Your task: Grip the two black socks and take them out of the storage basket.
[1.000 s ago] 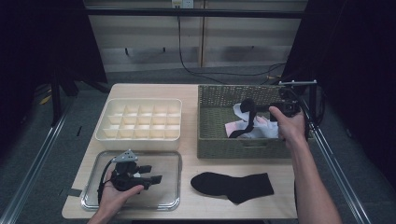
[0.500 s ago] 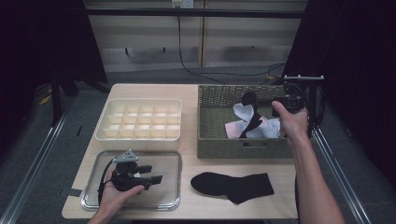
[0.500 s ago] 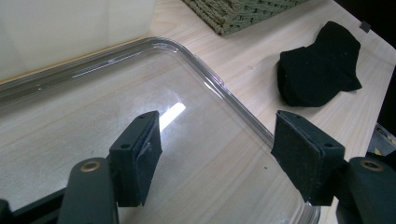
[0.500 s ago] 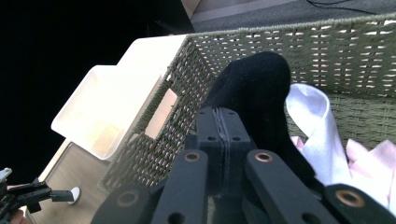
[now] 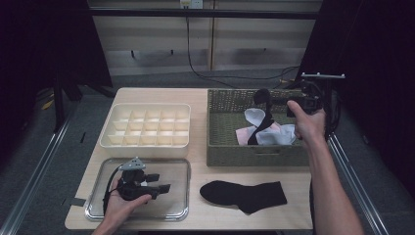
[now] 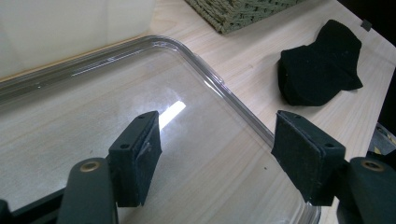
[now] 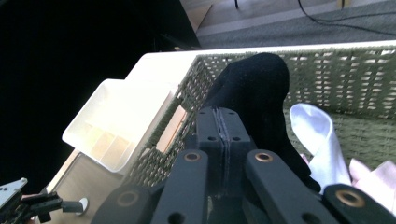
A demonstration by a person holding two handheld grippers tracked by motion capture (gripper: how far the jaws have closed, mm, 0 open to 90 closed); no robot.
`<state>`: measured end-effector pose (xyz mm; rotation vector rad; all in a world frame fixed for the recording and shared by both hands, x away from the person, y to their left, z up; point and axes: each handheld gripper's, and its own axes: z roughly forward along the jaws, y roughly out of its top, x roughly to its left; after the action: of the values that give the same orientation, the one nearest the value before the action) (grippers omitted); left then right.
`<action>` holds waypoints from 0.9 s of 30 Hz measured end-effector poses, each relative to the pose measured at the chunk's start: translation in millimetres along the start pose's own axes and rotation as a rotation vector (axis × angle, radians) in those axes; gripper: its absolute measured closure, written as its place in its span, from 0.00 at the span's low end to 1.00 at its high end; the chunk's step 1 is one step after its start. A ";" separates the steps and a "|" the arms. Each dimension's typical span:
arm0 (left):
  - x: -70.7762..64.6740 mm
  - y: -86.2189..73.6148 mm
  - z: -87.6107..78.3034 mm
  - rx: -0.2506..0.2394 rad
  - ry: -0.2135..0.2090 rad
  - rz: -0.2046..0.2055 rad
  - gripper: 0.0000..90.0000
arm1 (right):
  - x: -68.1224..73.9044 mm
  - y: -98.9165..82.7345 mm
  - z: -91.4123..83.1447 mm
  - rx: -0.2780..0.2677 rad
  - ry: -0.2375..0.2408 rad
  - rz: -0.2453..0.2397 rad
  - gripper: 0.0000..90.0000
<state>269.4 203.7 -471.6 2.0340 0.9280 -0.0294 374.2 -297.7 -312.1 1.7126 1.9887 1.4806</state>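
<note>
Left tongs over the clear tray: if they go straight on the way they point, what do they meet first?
Probably the clear tray's raised rim; past it, likely the black sock on the table. The left tongs are open, and depth is uncertain.

Pale wooden table (image 5: 195,95) before panelled wall (image 5: 147,39), grey floor (image 5: 49,161).

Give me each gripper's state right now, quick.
Left gripper: open, nothing between its jaws, over the clear tray.
Right gripper: shut on a black sock, above the woven basket.
</note>
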 end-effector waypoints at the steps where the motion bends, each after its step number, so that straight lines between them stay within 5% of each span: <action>1: 0.1 -0.1 0.2 0.000 -0.002 -0.001 0.36 | 0.7 1.1 -0.8 -0.006 0.003 0.000 0.99; 27: 1.0 0.0 -0.1 -0.004 -0.001 -0.004 0.36 | 8.0 19.4 -19.9 -0.098 0.057 0.032 0.99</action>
<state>270.1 204.4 -471.9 2.0281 0.9312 -0.0306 371.9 -305.0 -284.2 1.6888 1.8896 1.6265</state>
